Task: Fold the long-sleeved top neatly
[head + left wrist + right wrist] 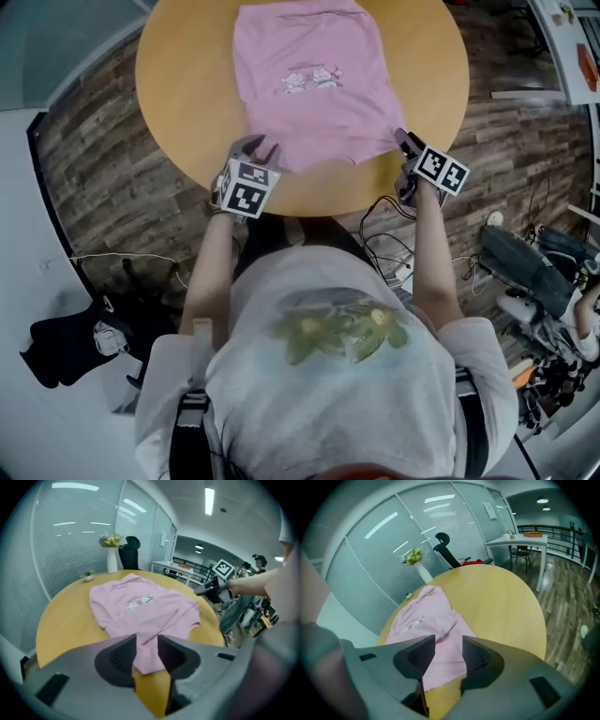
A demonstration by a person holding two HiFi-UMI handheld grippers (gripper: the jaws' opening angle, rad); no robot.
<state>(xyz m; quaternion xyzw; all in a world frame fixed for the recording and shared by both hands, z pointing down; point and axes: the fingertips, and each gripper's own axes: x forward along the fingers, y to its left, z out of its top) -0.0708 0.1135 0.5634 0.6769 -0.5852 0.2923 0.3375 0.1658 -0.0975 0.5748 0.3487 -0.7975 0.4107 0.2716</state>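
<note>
The round wooden table point(187, 75) carries the pink top point(309, 103), spread flat with its collar at the far side and its hem toward the person, near the table's front edge. A small print point(311, 80) sits on its chest. The left gripper point(255, 150) is at the hem's near left corner; its jaws stand partly apart, and the corner of the cloth shows in the gap between them, not pinched. The right gripper point(405, 141) is at the hem's near right corner, with jaws wider apart and the pink cloth lying loose below the gap. A white vase point(111, 560) of flowers stands at the table's far edge.
</note>
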